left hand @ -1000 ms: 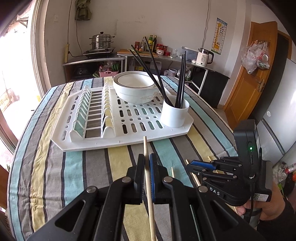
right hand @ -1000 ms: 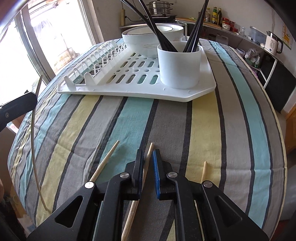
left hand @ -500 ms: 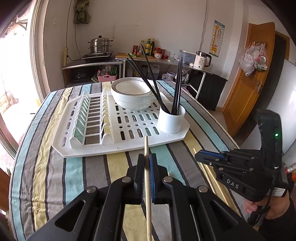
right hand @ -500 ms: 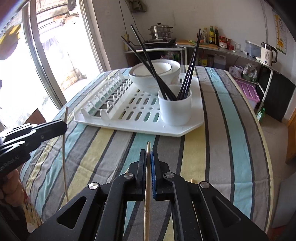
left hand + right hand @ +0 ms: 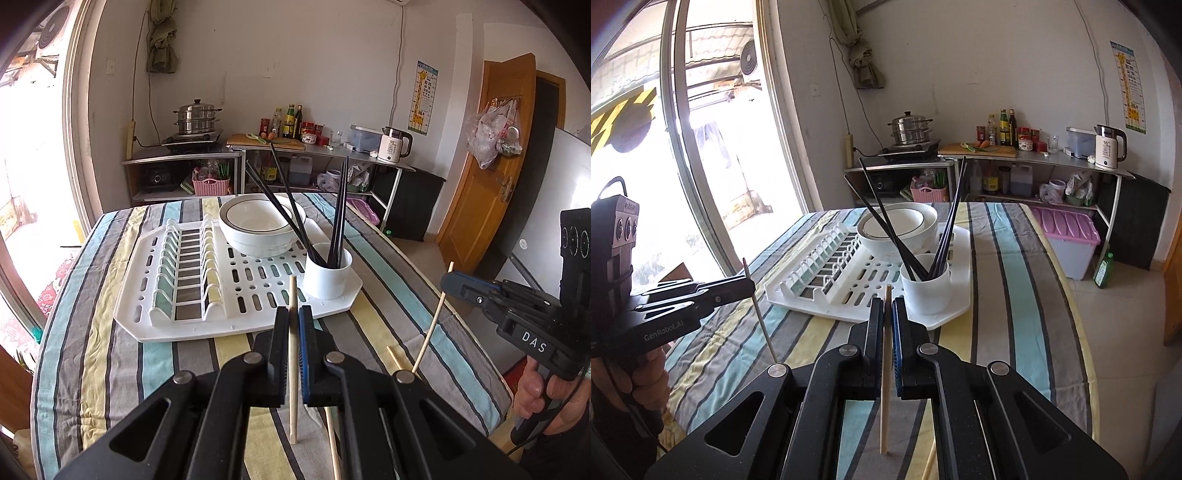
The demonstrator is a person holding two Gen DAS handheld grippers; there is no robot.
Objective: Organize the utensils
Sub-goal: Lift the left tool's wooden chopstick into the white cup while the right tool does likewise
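Daylight is pouring through the window (image 5: 713, 155) at the far left, and the white drying rack (image 5: 192, 288) is sitting toward the far end of the striped tablecloth (image 5: 110, 362), its slotted plate section standing empty on the left, presumably because only bowls and sticks are being dealt with. Stacked white bowls (image 5: 258, 229) are resting on the flat part of the rack, right of those slots. On the rack's near right corner the white holder cup (image 5: 327, 275) is standing upright, which is keeping the black chopsticks (image 5: 338, 210) leaning on their ends and fanning out above its rim. Nearer, the left gripper (image 5: 293, 325) is clamping its pads tight on a wooden chopstick (image 5: 293, 354), holding it partway along so that a short tip is pointing toward the cup while the longer tail is hanging clear above the cloth; that grip is likely leaving enough free length to steer into the cup. Right of it, loose wooden chopsticks (image 5: 393, 358) are lying on the near right of the table, though the gripper body is hiding most of them and their number is hard to tell. Farther right, the right gripper (image 5: 888, 314) is pinching a second wooden chopstick (image 5: 884, 387) in the same way, raised off the table and aimed at the cup, so both sticks seem to be heading for the holder together as a pair.
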